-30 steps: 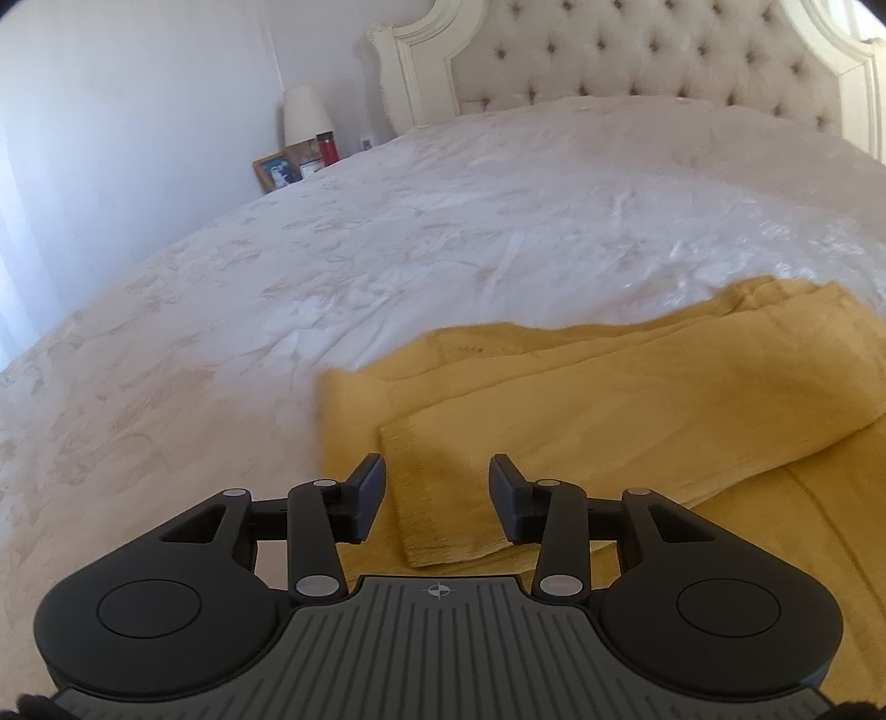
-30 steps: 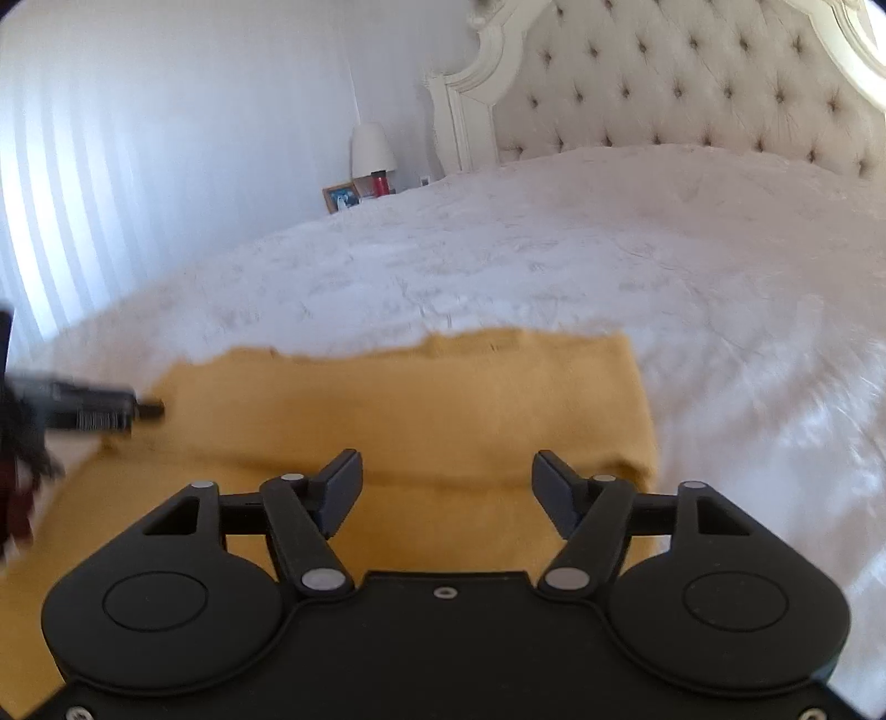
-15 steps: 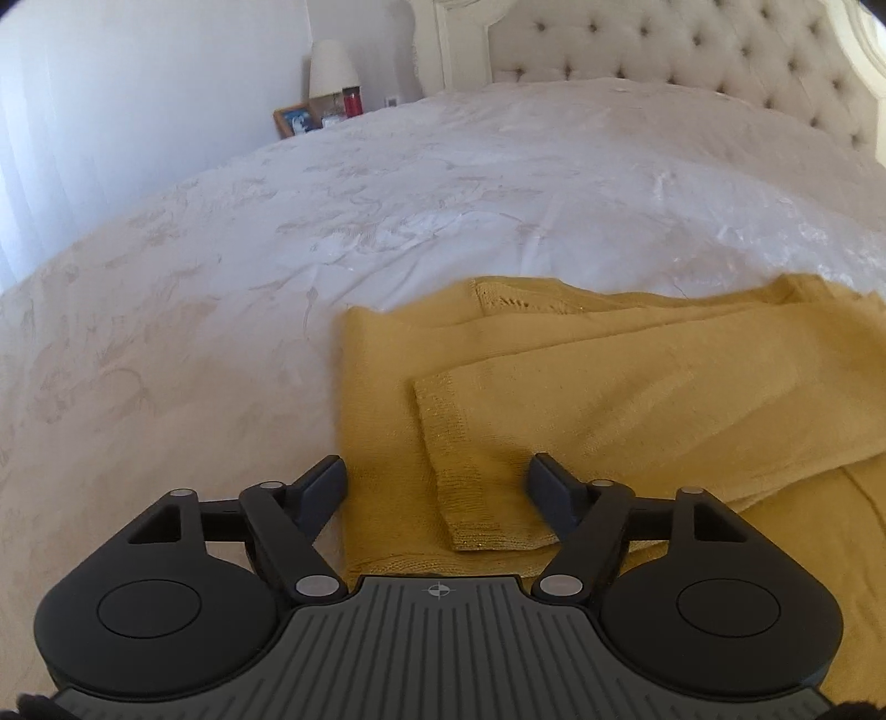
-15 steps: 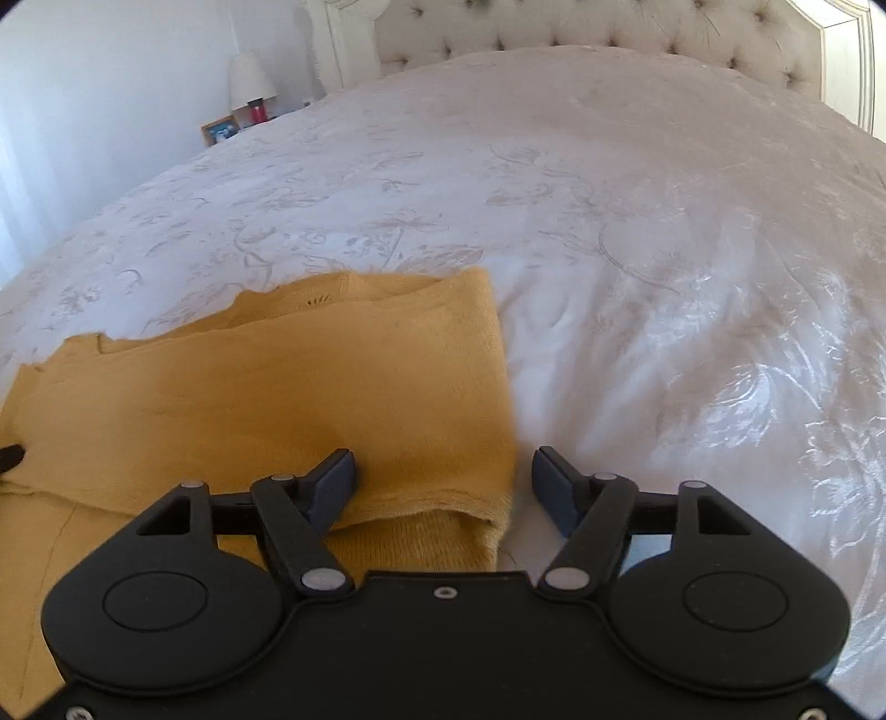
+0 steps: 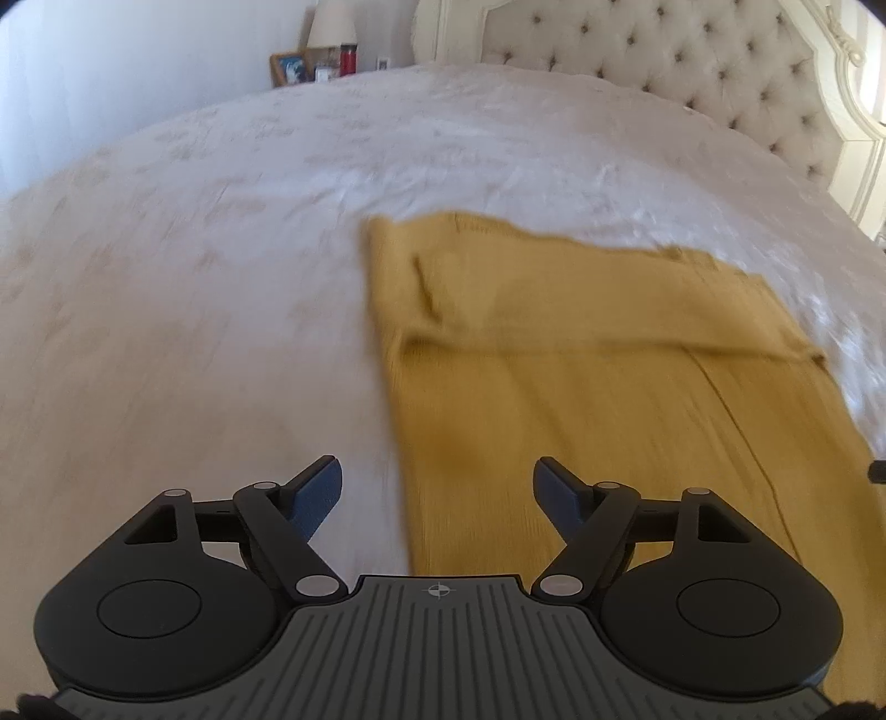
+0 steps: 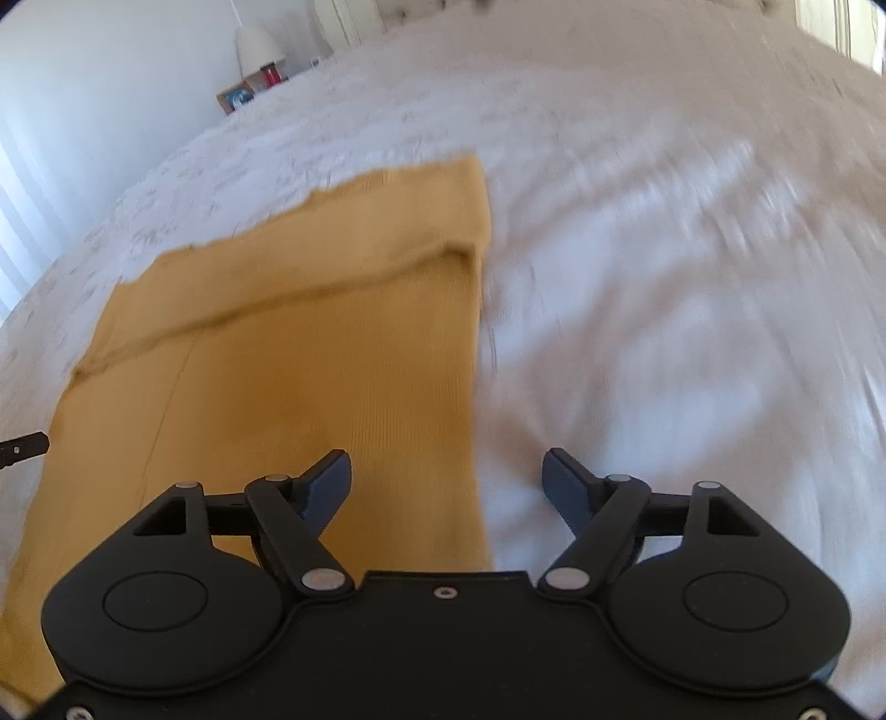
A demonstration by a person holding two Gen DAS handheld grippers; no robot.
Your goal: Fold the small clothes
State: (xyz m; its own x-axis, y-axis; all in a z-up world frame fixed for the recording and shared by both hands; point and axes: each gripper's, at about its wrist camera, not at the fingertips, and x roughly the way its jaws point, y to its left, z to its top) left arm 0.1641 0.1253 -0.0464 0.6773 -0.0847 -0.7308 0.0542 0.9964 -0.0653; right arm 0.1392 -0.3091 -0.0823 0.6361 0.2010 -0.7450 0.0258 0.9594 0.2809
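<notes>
The garment (image 5: 581, 399) lies flat on the bed (image 5: 221, 249), its upper part folded down across its width. The headboard (image 5: 692, 61) stands behind, at the far end. At the far left corner beyond the bed, a lamp (image 5: 330, 25), a picture frame (image 5: 289, 68) and a bottle (image 5: 348, 57) stand together.

We hold the left gripper (image 5: 437, 490) angled downward, jaws opening, nothing gripped. The right gripper (image 6: 446, 481) is likewise angled downward, jaws opening, empty.
</notes>
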